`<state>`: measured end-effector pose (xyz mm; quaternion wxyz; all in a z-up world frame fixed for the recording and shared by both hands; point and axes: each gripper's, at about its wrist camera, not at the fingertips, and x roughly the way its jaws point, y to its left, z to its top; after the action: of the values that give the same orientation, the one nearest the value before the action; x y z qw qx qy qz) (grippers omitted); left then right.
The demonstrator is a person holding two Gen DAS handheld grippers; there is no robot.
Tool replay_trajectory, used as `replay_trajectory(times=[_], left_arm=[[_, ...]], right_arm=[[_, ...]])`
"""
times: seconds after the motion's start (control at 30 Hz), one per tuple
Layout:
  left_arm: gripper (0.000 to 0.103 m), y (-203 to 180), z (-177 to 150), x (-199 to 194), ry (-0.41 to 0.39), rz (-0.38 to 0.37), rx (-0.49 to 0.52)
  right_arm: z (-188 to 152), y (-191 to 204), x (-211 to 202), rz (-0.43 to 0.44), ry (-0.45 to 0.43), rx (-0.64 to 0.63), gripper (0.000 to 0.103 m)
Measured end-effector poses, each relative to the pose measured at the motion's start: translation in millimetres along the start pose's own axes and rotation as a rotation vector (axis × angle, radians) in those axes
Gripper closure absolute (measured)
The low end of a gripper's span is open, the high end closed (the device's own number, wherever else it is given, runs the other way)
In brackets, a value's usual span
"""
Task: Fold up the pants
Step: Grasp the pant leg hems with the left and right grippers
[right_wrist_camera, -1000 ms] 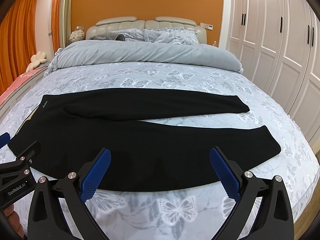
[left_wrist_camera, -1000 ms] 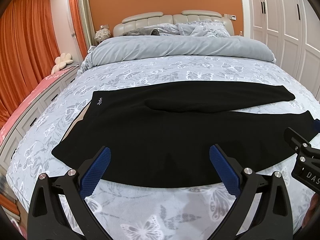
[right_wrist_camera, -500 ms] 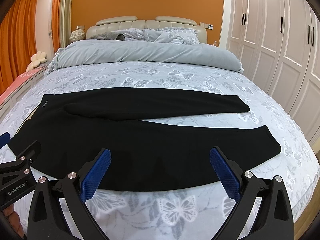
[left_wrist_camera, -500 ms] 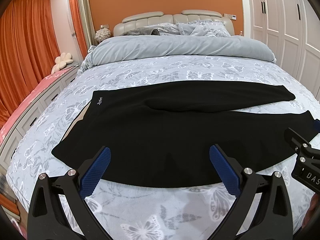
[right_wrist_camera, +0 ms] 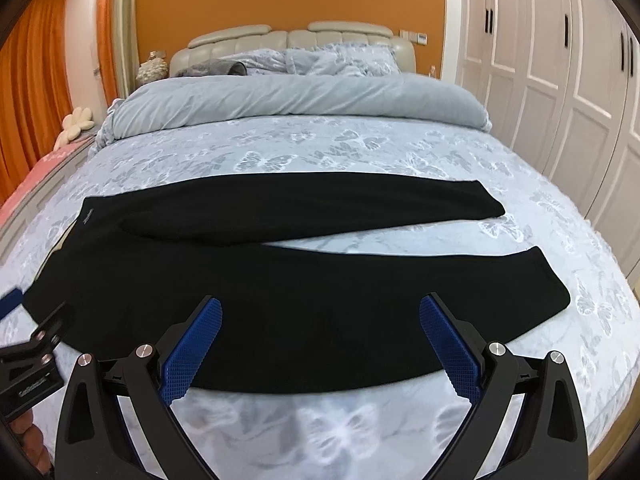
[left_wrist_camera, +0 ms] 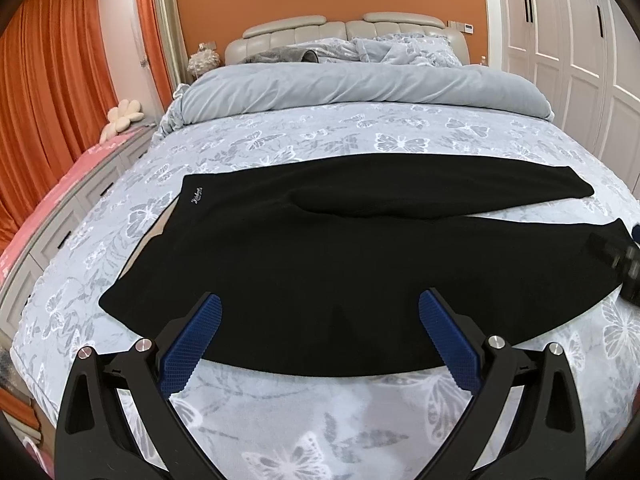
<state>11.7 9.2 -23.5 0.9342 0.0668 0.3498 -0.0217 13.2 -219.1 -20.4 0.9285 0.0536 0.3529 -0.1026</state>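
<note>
Black pants (left_wrist_camera: 320, 264) lie flat across the bed, waist at the left, two legs spread toward the right; they also show in the right wrist view (right_wrist_camera: 304, 280). My left gripper (left_wrist_camera: 319, 312) is open and empty, hovering over the near edge of the pants by the seat. My right gripper (right_wrist_camera: 320, 316) is open and empty over the near leg's lower edge. The right gripper shows blurred at the right edge of the left wrist view (left_wrist_camera: 624, 264). The left gripper shows at the left edge of the right wrist view (right_wrist_camera: 32, 344).
The bed (left_wrist_camera: 360, 136) has a grey butterfly cover, a rolled grey duvet (left_wrist_camera: 360, 84) and pillows at the head. White wardrobe doors (right_wrist_camera: 560, 80) stand on the right. A pink-topped drawer unit (left_wrist_camera: 60, 200) and orange curtains are on the left.
Both grippers have shifted slightly toward the pants; the right gripper looks blurred from motion in the left view. The pants have not moved.
</note>
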Motion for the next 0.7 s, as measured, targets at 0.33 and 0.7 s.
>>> replay_trajectory(times=[0.33,0.7], left_arm=[[0.005,92.0,84.8,83.3,0.087,-0.106,-0.136],[0.005,267.2,164.4,292.7,0.265,0.003,-0.639]], right_arm=[[92.3,-186.1,137.9,-0.122,0.161,0.08,0.006],[148.1,-296.1,295.4,-0.149,0.238,0.332,0.006]])
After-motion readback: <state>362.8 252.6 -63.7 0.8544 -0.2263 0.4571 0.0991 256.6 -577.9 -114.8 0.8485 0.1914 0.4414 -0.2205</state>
